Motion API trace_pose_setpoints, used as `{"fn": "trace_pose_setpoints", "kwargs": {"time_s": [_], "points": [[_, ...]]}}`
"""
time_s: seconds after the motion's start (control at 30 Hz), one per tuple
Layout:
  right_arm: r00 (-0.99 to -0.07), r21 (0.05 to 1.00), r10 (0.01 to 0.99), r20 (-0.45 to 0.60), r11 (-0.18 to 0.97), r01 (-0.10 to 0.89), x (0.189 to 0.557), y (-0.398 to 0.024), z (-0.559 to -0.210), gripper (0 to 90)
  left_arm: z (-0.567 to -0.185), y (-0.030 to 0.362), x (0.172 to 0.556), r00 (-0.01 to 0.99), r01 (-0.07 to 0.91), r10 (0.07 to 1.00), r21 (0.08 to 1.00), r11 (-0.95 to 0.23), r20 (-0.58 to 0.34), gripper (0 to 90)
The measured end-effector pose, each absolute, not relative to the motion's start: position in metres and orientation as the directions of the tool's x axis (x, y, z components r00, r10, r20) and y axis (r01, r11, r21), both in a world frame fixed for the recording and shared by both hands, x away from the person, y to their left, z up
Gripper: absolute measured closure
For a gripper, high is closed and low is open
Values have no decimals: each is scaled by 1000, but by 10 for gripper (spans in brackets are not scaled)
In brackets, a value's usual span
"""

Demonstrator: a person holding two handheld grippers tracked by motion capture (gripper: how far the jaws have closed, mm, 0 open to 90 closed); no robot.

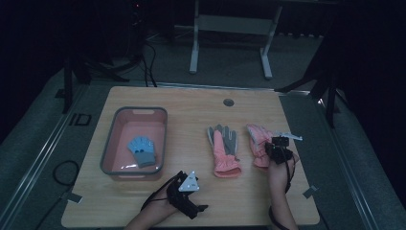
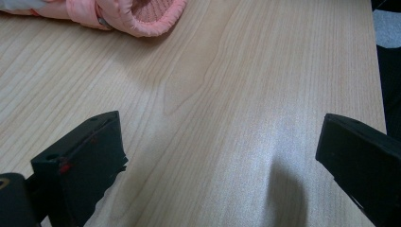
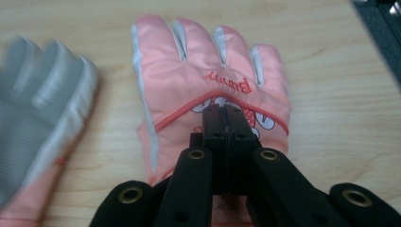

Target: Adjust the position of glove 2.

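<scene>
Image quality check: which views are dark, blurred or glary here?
High view: dim and underexposed, background nearly black. Left gripper view: bright, soft glare patch on the table, a shadow below it. Right gripper view: well lit, pink glove sharp, grey-palmed glove at the left edge blurred.

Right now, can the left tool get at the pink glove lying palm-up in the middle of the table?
Probably yes. The left tool stands open over bare table, and nothing lies between it and the palm-up pink glove's cuff.
</scene>
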State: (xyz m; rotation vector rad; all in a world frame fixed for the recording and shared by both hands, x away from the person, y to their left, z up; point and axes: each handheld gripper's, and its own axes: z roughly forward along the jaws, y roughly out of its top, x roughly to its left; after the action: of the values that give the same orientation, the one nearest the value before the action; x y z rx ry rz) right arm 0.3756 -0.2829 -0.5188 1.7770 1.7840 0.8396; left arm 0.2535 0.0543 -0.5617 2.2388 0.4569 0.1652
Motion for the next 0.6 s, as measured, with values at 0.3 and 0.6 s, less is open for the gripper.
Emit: {"fn": "trace_pose_setpoints", "kwargs": {"time_s": [0.3, 0.6], "points": [[-108, 703, 991, 80, 21, 711, 378, -288, -516, 765, -562, 55, 254, 926, 270, 376, 760, -592, -37, 20], [-313, 725, 946, 80, 160, 669, 375, -306, -490, 655, -562, 54, 254, 926, 268, 377, 756, -598, -30, 20]]}}
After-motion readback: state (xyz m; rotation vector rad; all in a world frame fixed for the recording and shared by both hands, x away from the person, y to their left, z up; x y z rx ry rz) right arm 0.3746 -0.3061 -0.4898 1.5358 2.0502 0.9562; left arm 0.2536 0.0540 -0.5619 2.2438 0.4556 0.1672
